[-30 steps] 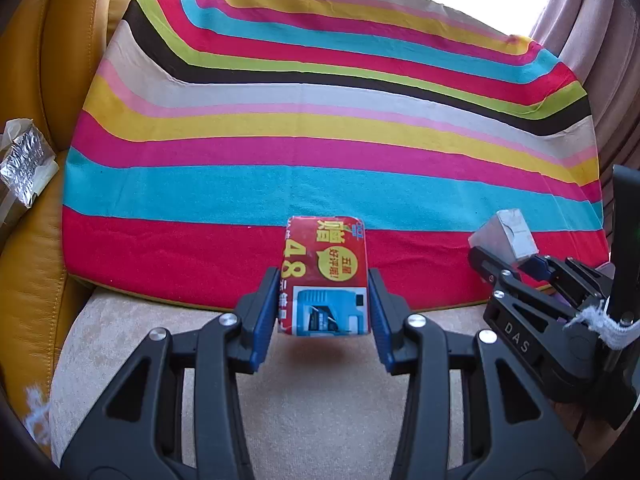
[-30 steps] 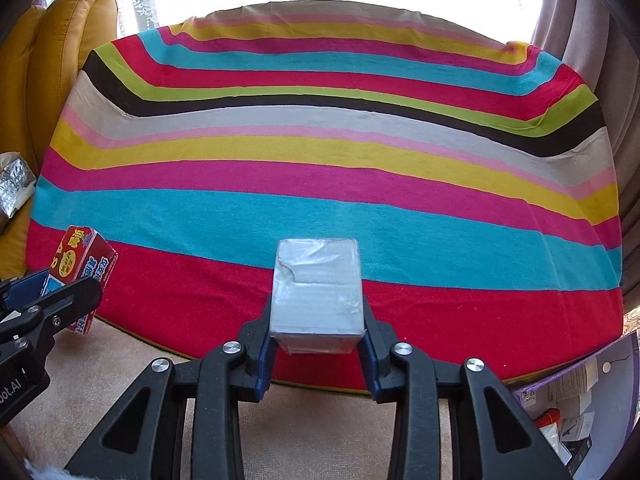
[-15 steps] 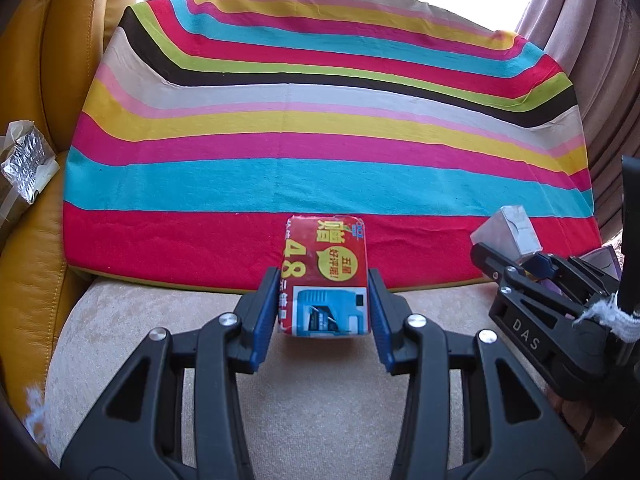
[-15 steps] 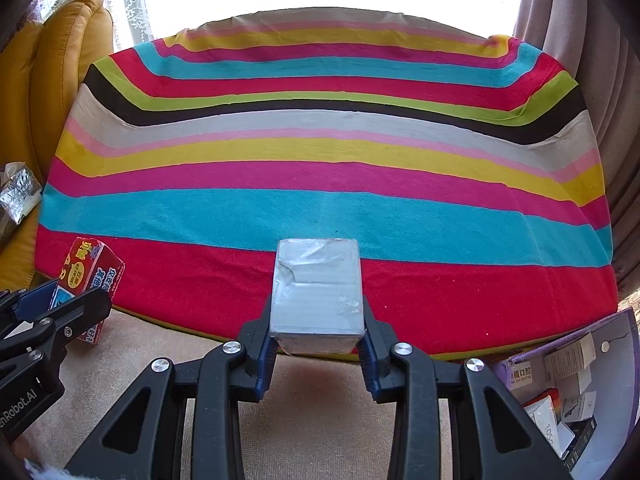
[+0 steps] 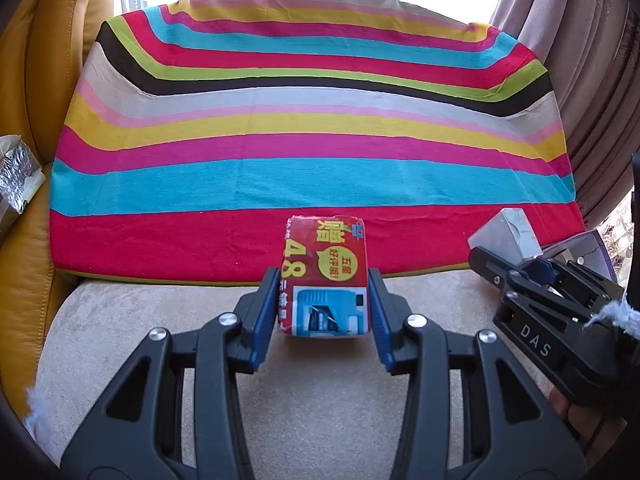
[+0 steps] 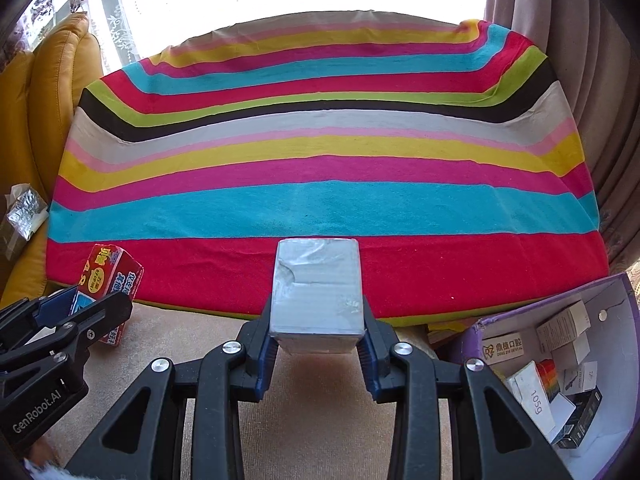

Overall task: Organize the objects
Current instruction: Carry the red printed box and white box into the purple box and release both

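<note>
Left tongs (image 5: pixel 323 312): I have them pinching one red box (image 5: pixel 325 276), blue pads pressed on both its sides, held above the beige cushion (image 5: pixel 160 320) near the front edge of the striped cloth (image 5: pixel 312 184).
Right tongs (image 6: pixel 316 344): pressed onto one silver block (image 6: pixel 316 292), also held over the beige cushion at the cloth's front edge.
Left view only: I see the right tongs from the side at the right edge, the silver block poking out beyond them, a white frayed string (image 5: pixel 612 314) beside them.
Right view only: a purple carton (image 6: pixel 552 312) at the lower right, past the cloth's right front corner, with several small boxes inside; I can't count them exactly. The left tongs show at the lower left with the red box.
Both views: one foil-wrapped bundle (image 5: pixel 16 176) at the far left on the yellow sofa (image 5: pixel 44 80); curtain (image 6: pixel 560 40) on the right.
Count: two tongs, two held items, one cloth, one carton.
</note>
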A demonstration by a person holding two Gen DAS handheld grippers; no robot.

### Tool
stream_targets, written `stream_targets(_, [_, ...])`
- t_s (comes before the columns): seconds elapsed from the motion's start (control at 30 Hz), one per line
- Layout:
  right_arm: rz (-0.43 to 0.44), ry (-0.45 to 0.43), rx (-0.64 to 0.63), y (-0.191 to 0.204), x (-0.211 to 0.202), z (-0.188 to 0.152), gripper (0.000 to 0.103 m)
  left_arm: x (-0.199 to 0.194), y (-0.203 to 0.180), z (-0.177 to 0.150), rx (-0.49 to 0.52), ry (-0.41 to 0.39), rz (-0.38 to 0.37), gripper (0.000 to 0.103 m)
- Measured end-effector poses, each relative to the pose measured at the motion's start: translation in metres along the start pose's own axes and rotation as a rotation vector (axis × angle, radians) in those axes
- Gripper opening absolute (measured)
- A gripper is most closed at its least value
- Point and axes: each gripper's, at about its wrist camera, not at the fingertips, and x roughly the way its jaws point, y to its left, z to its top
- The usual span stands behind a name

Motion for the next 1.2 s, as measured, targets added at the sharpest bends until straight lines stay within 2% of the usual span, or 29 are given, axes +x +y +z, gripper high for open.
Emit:
stream_targets(0.4, [-0.013,-0.007,0.049,-0.026,-0.024,-0.008,0.036,-0.001,-0.03,-0.002,0.055,-0.003,-0.068,0.046])
stream_targets(0.57, [-0.041,-0.01,0.063,-0.045,-0.037,-0.014,0.036,-0.002,-0.043,-0.003,0.065,-0.004,-0.125,0.046])
stream_targets(0.83, [-0.141,-0.002,0.09,-0.092,-0.064,-0.027,0.036,-0.004,-0.079,-0.005,0.118,0.012,-0.258,0.046])
stream_targets(1.2, [-0.306,0.045,0.198,-0.183,-0.097,-0.067,0.036,-0.001,-0.164,-0.019,0.25,0.085,-0.441,0.046])
